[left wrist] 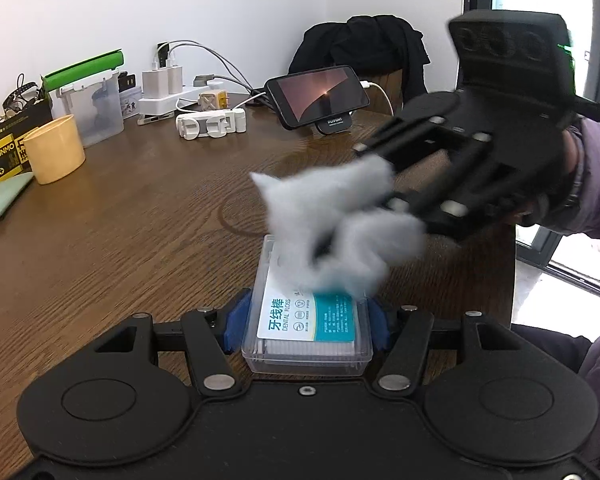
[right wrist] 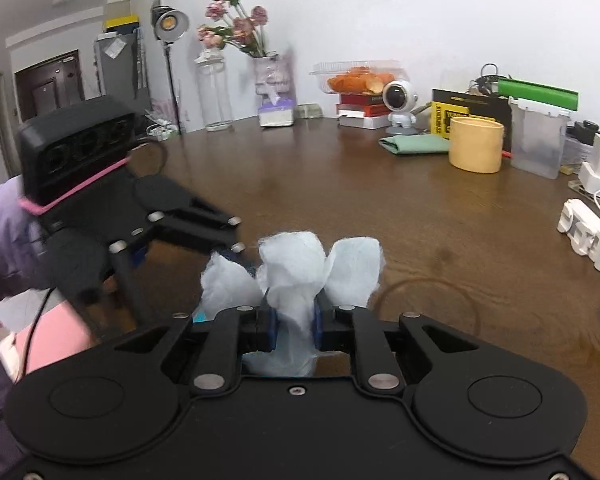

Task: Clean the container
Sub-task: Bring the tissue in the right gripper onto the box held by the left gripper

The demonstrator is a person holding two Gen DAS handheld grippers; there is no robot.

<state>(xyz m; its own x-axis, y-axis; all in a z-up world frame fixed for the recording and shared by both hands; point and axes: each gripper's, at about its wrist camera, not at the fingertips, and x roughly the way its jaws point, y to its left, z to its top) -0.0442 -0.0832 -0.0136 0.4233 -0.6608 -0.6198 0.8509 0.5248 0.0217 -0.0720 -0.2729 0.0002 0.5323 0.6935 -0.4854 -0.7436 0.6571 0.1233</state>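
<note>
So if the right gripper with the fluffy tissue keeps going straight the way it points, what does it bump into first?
Probably the clear dental floss box, which the left gripper grips. The right gripper points down with the white tissue pinched in it, and the tissue looks to be on the box lid already. Depth is hard to judge.

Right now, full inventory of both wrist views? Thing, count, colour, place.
clear plastic dental floss box: 1, clear with white-teal label, clamped by left gripper
crumpled white tissue wad: 1, white, pinched by right gripper, touching box top
round yellow cup: 1, yellow, table's far side
black phone on stand: 1, black, far table edge
white astronaut figurine: 1, white, by the wall
pink flowers in vase: 1 bunch, pink, by the wall
brown wooden table: 1, brown
left gripper: black, blue fingers
right gripper: black, blue fingers
</note>
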